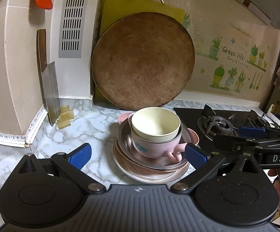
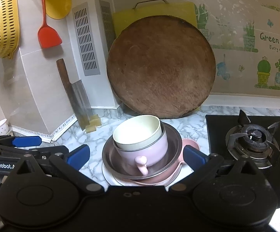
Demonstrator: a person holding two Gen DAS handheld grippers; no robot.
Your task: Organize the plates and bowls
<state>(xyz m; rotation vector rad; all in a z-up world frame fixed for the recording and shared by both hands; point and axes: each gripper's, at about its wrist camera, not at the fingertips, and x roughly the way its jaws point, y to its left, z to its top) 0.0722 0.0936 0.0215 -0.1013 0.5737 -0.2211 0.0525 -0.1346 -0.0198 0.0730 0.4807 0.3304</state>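
On the marble counter (image 1: 93,127), between the leaning round board (image 1: 143,60) at the far side and the stove (image 2: 253,141) to the right, sat the stack: cream bowl (image 1: 155,121) nested in the pink handled bowl (image 1: 155,145), both inside a steel dish (image 2: 171,141) on plates (image 1: 138,172); the left gripper (image 1: 138,154) and right gripper (image 2: 137,157) both stood wide apart and empty, flanking the stack near its front; stacking looked finished; any next move would call for a grip on the stack's rims.
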